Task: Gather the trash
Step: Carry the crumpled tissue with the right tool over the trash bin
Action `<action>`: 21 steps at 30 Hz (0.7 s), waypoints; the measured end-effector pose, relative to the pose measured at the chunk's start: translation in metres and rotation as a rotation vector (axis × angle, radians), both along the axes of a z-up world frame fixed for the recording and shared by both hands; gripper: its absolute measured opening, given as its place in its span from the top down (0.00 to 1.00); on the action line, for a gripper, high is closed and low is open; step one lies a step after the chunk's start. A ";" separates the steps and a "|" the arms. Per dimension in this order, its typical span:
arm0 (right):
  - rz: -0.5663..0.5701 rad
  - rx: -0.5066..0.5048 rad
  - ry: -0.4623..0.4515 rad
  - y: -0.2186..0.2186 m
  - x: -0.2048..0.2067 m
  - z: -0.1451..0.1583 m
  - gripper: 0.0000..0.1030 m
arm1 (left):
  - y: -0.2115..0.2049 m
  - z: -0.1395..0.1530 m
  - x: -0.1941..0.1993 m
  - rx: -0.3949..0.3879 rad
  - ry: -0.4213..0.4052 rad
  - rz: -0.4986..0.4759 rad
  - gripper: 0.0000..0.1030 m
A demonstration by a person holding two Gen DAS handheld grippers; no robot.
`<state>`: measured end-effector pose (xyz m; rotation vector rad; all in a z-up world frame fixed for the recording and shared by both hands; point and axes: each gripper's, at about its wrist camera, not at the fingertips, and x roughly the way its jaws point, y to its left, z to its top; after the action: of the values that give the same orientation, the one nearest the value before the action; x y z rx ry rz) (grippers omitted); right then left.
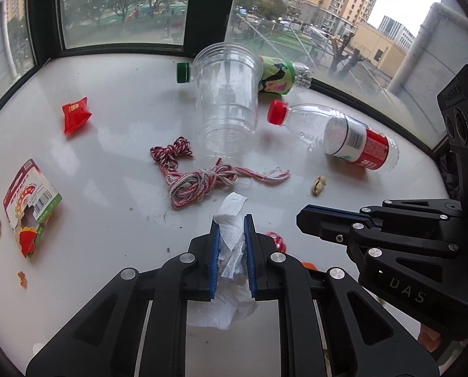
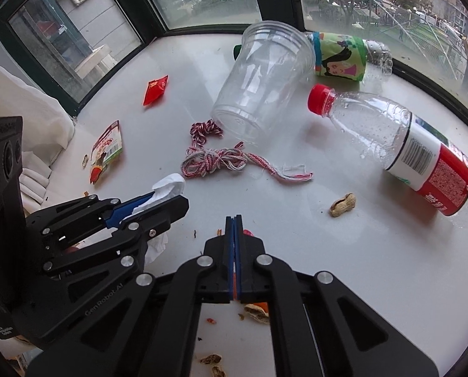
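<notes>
My left claw (image 1: pixel 231 229) pinches the light, limp crumpled white tissue (image 1: pixel 232 238) mid-wad near the bench (image 1: pixel 108 157) front edge; my right claw (image 2: pixel 234 220) is closed, seemingly on something thin and orange.

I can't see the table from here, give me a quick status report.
Left gripper shut on tissue. Right gripper shut, something thin and orange between its pads. Cup, two bottles, string, wrappers, peanut shells left on table.

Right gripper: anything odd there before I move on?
Yes. The right gripper is shut, with only a thin orange sliver showing between its pads; what it is cannot be told. The left gripper is shut on the crumpled tissue. Peanut shell bits lie scattered underneath.
</notes>
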<state>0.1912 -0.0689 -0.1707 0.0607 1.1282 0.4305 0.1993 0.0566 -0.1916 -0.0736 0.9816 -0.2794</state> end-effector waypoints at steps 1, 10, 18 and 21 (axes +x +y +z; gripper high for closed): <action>-0.007 0.004 -0.007 -0.002 -0.004 0.005 0.97 | -0.002 0.006 -0.004 -0.007 -0.005 -0.004 0.88; -0.008 0.005 -0.107 -0.005 -0.068 0.063 0.97 | -0.018 0.057 -0.062 -0.035 -0.066 -0.042 0.88; 0.022 0.003 -0.199 -0.005 -0.129 0.108 0.97 | -0.021 0.101 -0.123 -0.037 -0.139 -0.051 0.88; 0.060 0.006 -0.223 0.000 -0.151 0.119 0.97 | -0.016 0.115 -0.147 -0.036 -0.164 -0.021 0.88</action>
<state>0.0407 -0.0690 -0.0521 -0.0157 0.9106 0.4825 0.0526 0.0409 -0.0769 -0.0722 0.8154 -0.3172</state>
